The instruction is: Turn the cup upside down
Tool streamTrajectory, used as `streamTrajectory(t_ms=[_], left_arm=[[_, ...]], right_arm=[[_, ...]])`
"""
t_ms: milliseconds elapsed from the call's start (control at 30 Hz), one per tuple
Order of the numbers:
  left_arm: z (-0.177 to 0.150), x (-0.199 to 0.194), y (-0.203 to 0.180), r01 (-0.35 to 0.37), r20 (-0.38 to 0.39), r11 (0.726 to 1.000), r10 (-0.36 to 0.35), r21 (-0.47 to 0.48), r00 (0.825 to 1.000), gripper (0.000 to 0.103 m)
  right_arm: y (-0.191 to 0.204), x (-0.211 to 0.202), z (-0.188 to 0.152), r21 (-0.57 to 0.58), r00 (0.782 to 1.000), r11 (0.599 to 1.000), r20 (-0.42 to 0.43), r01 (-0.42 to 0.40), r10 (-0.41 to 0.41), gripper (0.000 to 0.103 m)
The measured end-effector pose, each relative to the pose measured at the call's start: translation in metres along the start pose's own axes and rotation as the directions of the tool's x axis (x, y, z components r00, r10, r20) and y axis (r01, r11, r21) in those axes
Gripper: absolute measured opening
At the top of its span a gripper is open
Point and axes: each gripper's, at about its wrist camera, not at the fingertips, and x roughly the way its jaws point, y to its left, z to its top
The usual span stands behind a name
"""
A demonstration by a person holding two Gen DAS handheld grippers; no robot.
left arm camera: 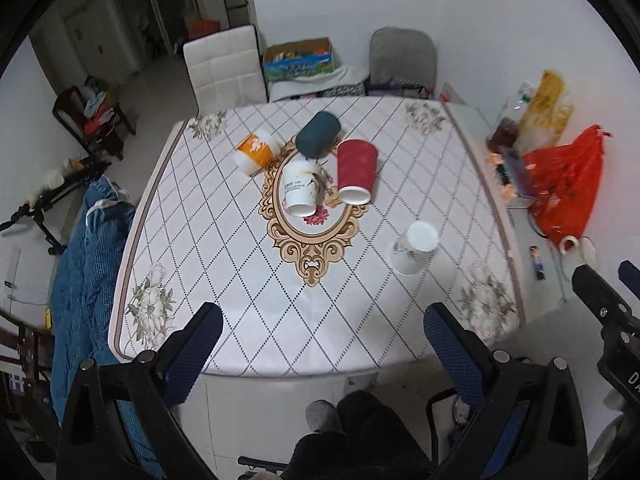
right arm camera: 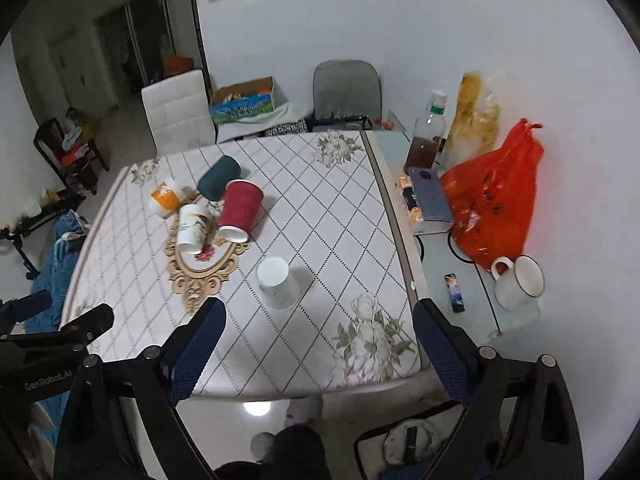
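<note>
- White paper cup (left arm camera: 414, 247) (right arm camera: 277, 282) is seen inverted on the quilted table cover (left arm camera: 248, 312) (right arm camera: 320, 220), flat base up, wider rim down on the cloth.
- Long axis of that cup runs near vertical; in both views the top leans slightly toward 11 o'clock, possibly a lens effect.
- Left gripper (left arm camera: 323, 346): jaws spread wide, nothing held. The cup sits at about 1 o'clock from its fingertips, well apart, above the right finger (left arm camera: 452, 354).
- Right gripper (right arm camera: 320, 342): jaws spread wide, nothing held. The cup sits at about 11 o'clock from its midpoint, near and just above the left finger (right arm camera: 200, 346), not touching.
- Four more cups are clustered near the table centre, at 10–11 o'clock from the white cup, all lying on their sides:
  - red ribbed cup (left arm camera: 356, 171) (right arm camera: 239, 211), mouth toward 6 o'clock
  - white printed cup (left arm camera: 301, 192) (right arm camera: 192, 229), mouth toward 6 o'clock, just beside the red one
  - dark teal cup (left arm camera: 318, 134) (right arm camera: 219, 178), behind both, contact cannot be told
  - orange-and-white cup (left arm camera: 256, 152) (right arm camera: 165, 199), at the 9 o'clock side of the cluster
- Red plastic bag (left arm camera: 568, 188) (right arm camera: 494, 208) and enamel mug (right arm camera: 518, 282) are seen on the side table at 3 o'clock.
</note>
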Motion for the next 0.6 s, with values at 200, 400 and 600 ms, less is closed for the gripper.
streamTrajectory(t_ms=[200,400,600], left_arm=[[-0.018,-0.062,0.003,0.003,0.08,1.0,-0.005,0.018,0.997,0.103],[-0.031,-0.107,0.004,0.007,0.134,1.0,-0.007,0.001,0.991,0.103],[-0.043,-0.139,-0.003,-0.009,0.174,1.0,0.011,-0.011,0.985,0.103]], right_arm=[[0.003,-0.076,-0.021,0.007,0.998,1.0,0.065,0.02,-0.02,0.099],[0.004,-0.136,-0.037,-0.007,0.993,1.0,0.118,0.022,-0.021,0.099],[-0.004,-0.172,-0.042,-0.021,0.988,1.0,0.155,-0.014,0.017,0.1]])
